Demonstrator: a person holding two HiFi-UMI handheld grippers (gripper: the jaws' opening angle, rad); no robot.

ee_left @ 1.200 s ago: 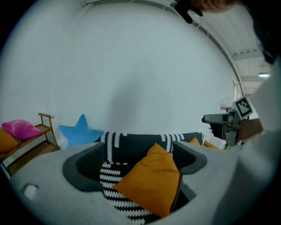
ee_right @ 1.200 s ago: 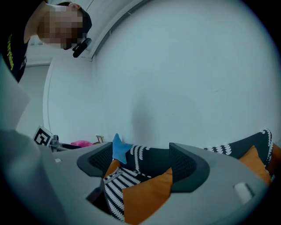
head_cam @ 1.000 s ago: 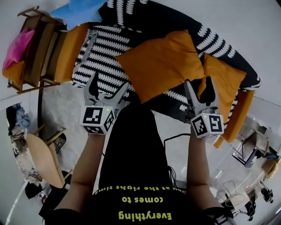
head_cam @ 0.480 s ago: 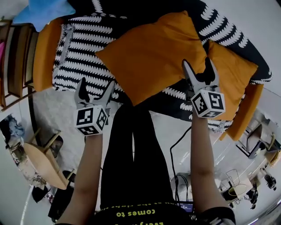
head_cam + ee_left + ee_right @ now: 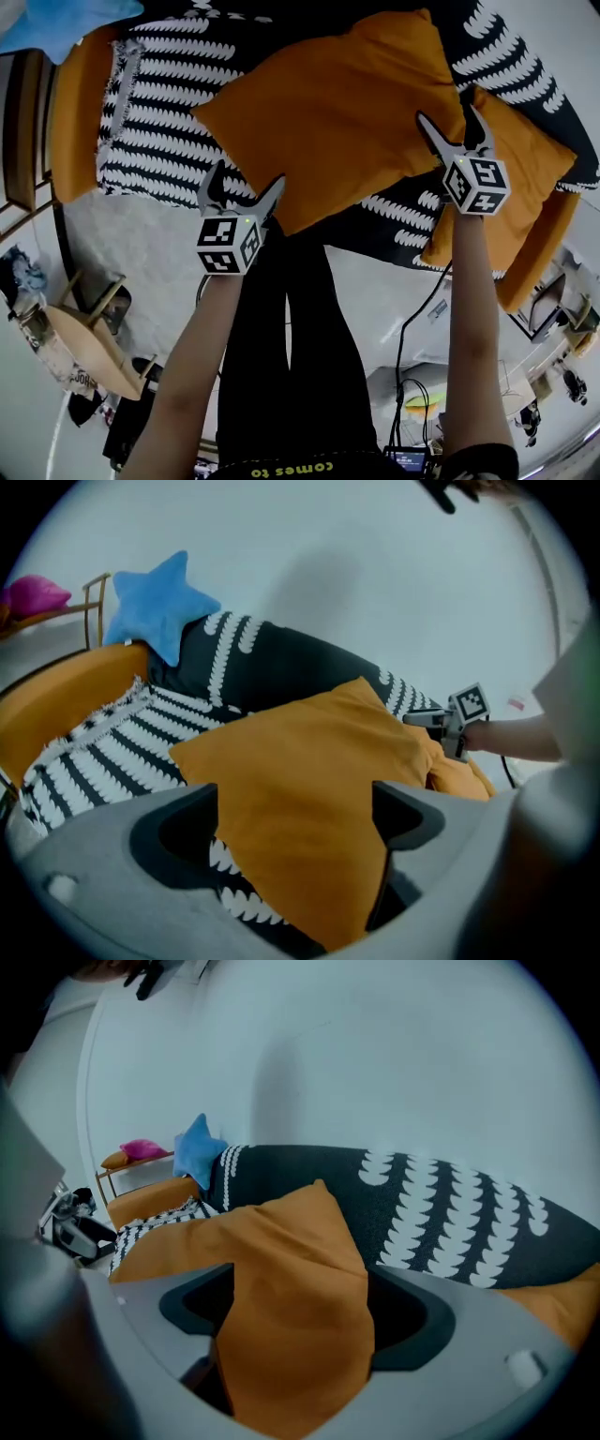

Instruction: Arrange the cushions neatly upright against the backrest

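Note:
A large orange cushion (image 5: 337, 103) lies flat and askew across the black-and-white patterned sofa seat (image 5: 159, 122). A second orange cushion (image 5: 520, 173) slumps at the sofa's right end. My left gripper (image 5: 242, 183) stands open at the big cushion's near left edge, and the left gripper view shows the cushion (image 5: 309, 752) between its jaws. My right gripper (image 5: 454, 127) is at the cushion's right corner. Its jaws are opening wide, with the fabric (image 5: 281, 1241) hanging loosely between them. The dark backrest (image 5: 450, 1204) rises behind.
A blue star cushion (image 5: 159, 611) leans at the sofa's left end above the orange armrest (image 5: 75, 103). A pink cushion (image 5: 33, 594) rests on a wooden rack beyond. A wooden chair (image 5: 84, 342) and cables (image 5: 412, 319) are on the floor behind me.
Both grippers moved forward to the large orange cushion, the right one farther. The view shifted closer over the sofa. The cushion itself lies as before.

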